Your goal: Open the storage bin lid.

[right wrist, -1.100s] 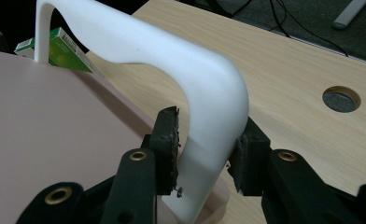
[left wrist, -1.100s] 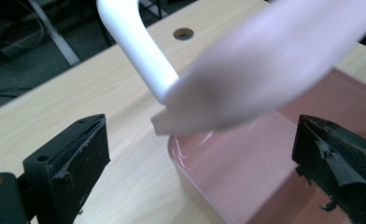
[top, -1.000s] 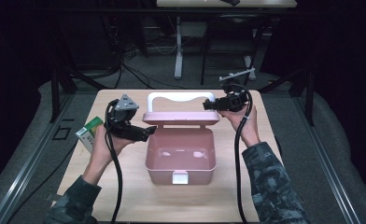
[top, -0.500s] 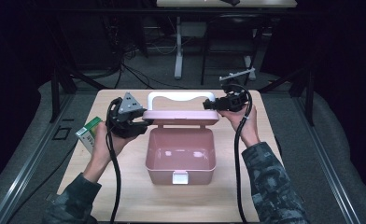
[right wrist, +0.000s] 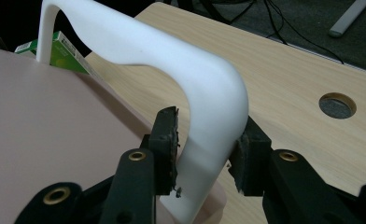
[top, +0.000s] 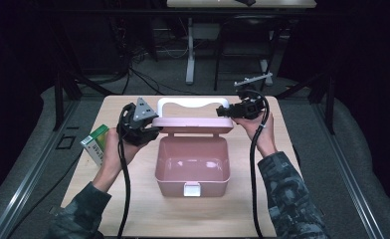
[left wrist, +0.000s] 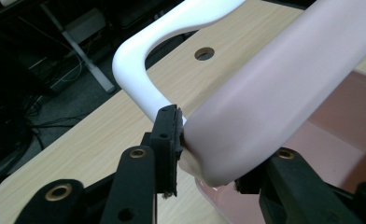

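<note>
Pink box (top: 193, 167) sits open on worktop (top: 282, 199); left tool (top: 150, 130), jaws just closing, clamps lid (top: 193, 124) corner; right tool (top: 224, 112) clamps white handle (top: 183, 103).

A green and white cardboard carton (top: 96, 143) is lying at the left edge of the light wooden table (top: 282, 164), a round cable hole (right wrist: 337, 105) is showing in the tabletop, and a white-legged desk (top: 190, 45) is standing behind in the dark
</note>
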The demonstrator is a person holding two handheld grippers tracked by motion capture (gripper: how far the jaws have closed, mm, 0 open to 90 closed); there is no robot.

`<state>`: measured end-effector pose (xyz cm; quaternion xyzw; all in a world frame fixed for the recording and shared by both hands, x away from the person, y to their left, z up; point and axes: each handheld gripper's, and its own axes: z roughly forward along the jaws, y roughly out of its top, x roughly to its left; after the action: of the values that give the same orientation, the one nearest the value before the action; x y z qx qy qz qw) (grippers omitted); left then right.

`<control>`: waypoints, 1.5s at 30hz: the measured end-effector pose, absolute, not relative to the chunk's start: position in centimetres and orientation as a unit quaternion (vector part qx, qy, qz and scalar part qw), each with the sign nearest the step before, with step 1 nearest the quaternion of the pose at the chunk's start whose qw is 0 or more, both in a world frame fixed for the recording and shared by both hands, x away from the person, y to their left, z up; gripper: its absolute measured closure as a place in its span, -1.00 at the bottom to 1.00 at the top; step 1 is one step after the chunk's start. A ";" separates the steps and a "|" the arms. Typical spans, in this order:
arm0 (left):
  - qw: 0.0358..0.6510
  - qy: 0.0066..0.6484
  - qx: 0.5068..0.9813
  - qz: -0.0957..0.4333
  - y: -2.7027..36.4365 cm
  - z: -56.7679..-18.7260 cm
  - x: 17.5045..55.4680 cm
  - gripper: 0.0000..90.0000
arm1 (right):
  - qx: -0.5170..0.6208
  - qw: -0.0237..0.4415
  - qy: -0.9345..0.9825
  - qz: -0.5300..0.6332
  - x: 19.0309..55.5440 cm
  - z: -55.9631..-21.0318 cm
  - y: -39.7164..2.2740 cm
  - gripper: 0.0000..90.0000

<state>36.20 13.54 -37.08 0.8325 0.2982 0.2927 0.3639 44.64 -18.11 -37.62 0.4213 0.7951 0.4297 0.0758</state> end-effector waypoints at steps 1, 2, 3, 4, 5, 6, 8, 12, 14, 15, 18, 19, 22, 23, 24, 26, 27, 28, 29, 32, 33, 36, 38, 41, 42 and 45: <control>0.363 0.299 0.832 0.294 13.5 -37.1 36.2 0.51 | 0.421 0.076 0.795 0.430 44.6 -37.6 -18.1 0.45; 0.363 0.300 0.831 0.296 13.5 -37.1 36.2 0.52 | 0.420 0.078 0.796 0.429 44.6 -37.6 -18.1 0.44; 0.362 0.302 0.830 0.298 13.5 -37.2 36.2 0.54 | 0.419 0.080 0.797 0.428 44.6 -37.6 -18.1 0.44; 0.363 0.303 0.829 0.298 13.6 -37.2 36.2 0.55 | 0.419 0.082 0.796 0.429 44.5 -37.5 -18.1 0.43; 0.364 0.304 0.828 0.299 13.6 -37.2 36.2 0.56 | 0.418 0.085 0.796 0.429 44.5 -37.5 -18.1 0.43; 0.363 0.305 0.827 0.301 13.5 -37.3 36.2 0.57 | 0.418 0.085 0.796 0.429 44.5 -37.5 -18.1 0.42; 0.360 0.305 0.828 0.305 13.5 -37.2 36.2 0.59 | 0.416 0.091 0.796 0.430 44.4 -37.3 -18.2 0.41; 0.353 0.304 0.829 0.310 13.3 -37.3 36.3 0.61 | 0.413 0.101 0.797 0.429 44.0 -36.9 -18.4 0.35; 0.353 0.303 0.829 0.311 13.3 -37.3 36.3 0.61 | 0.412 0.105 0.794 0.434 43.8 -36.6 -18.6 0.32; 0.352 0.304 0.829 0.311 13.2 -37.3 36.3 0.62 | 0.410 0.107 0.796 0.432 43.7 -36.5 -18.8 0.31; 0.351 0.305 0.828 0.312 13.2 -37.3 36.4 0.63 | 0.408 0.115 0.793 0.437 43.2 -35.9 -19.4 0.25; 0.351 0.304 0.828 0.313 13.2 -37.2 36.4 0.63 | 0.406 0.119 0.792 0.440 43.0 -35.8 -19.5 0.24; 0.352 0.305 0.827 0.314 13.2 -37.3 36.4 0.65 | 0.408 0.127 0.790 0.440 42.4 -35.3 -20.3 0.20; 0.351 0.305 0.828 0.314 13.2 -37.3 36.4 0.65 | 0.409 0.129 0.789 0.441 42.2 -35.2 -20.5 0.19; 0.352 0.306 0.827 0.314 13.2 -37.3 36.5 0.66 | 0.409 0.130 0.787 0.442 42.1 -35.2 -20.7 0.19; 0.351 0.305 0.828 0.314 13.2 -37.3 36.5 0.66 | 0.412 0.133 0.786 0.442 41.8 -35.2 -21.1 0.19; 0.350 0.304 0.828 0.314 13.2 -37.2 36.5 0.66 | 0.414 0.131 0.786 0.441 41.7 -35.3 -21.4 0.18; 0.350 0.304 0.829 0.314 13.2 -37.2 36.5 0.66 | 0.417 0.131 0.784 0.441 41.5 -35.4 -21.7 0.17; 0.349 0.303 0.829 0.314 13.2 -37.2 36.5 0.67 | 0.420 0.131 0.782 0.441 41.4 -35.5 -22.0 0.17; 0.350 0.302 0.829 0.314 13.2 -37.2 36.6 0.67 | 0.429 0.130 0.777 0.441 41.0 -36.1 -23.0 0.15; 0.350 0.302 0.830 0.313 13.3 -37.2 36.6 0.67 | 0.433 0.135 0.775 0.439 40.8 -36.4 -23.4 0.15; 0.350 0.301 0.830 0.314 13.3 -37.2 36.7 0.68 | 0.445 0.132 0.773 0.433 40.1 -37.3 -24.5 0.09; 0.349 0.302 0.831 0.311 13.3 -37.1 36.7 0.68 | 0.448 0.130 0.774 0.428 39.7 -37.8 -24.8 0.07; 0.348 0.298 0.833 0.312 13.3 -37.1 36.8 0.68 | 0.456 0.127 0.778 0.413 38.9 -38.9 -24.9 -0.12; 0.347 0.298 0.833 0.311 13.3 -37.0 36.9 0.68 | 0.457 0.128 0.779 0.410 38.7 -39.4 -24.9 -0.14; 0.344 0.298 0.835 0.310 13.3 -36.9 37.0 0.68 | 0.459 0.125 0.788 0.391 38.1 -40.6 -24.3 -0.37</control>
<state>37.04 13.27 -36.94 0.8347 0.2977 0.3097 0.3445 38.05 -24.33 -40.59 0.4589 0.7877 0.3914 0.1253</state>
